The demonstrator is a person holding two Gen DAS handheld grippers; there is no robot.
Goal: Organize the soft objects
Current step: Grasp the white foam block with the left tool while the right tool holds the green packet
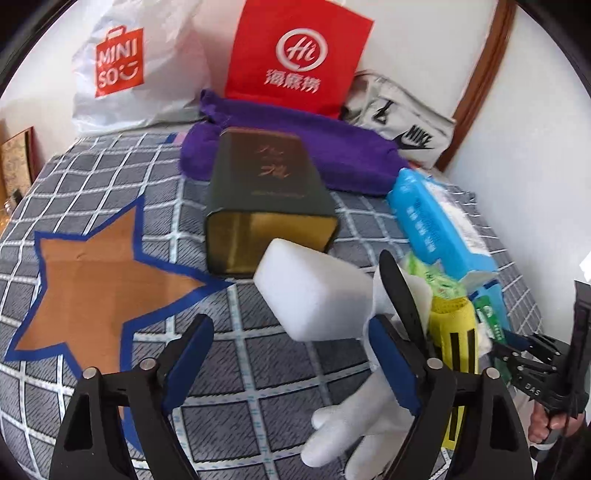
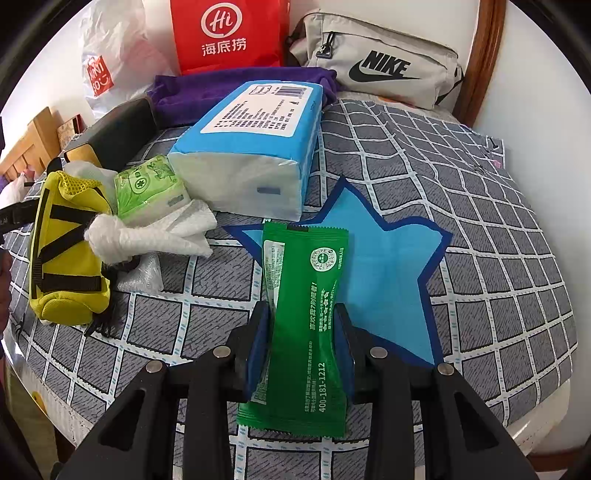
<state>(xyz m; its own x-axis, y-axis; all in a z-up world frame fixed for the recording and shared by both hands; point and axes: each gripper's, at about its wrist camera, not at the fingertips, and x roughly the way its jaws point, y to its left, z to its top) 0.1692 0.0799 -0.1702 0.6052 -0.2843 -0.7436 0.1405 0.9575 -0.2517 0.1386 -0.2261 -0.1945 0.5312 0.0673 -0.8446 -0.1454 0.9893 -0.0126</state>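
Right gripper (image 2: 303, 343) had its blue pads clamped on a green sachet (image 2: 306, 314), pinching it at the waist; white print along it read "400-181-1212". Sachet hung over the light blue star (image 2: 391, 266) on the grey checked tablecloth (image 2: 480, 221).

Left gripper (image 1: 291, 354) stood wide, nothing pressed between the pads. A white sponge block (image 1: 314, 288) and a white glove (image 1: 351, 424) lay just by its right finger; contact could not be judged. An open dark tin (image 1: 266, 192) lay on its side behind the sponge, beside the orange star (image 1: 99, 288).

At the back: white bag (image 1: 122, 70) marked "MINISO", red bag (image 2: 225, 33) with "Hi" logo and "海底捞", grey pouch (image 2: 380, 70) marked "NIKE", purple towel (image 1: 332, 155). Blue tissue pack (image 2: 251, 147), green tissue packet (image 2: 147, 188) and yellow pouch (image 2: 66, 258) sat left of the sachet.
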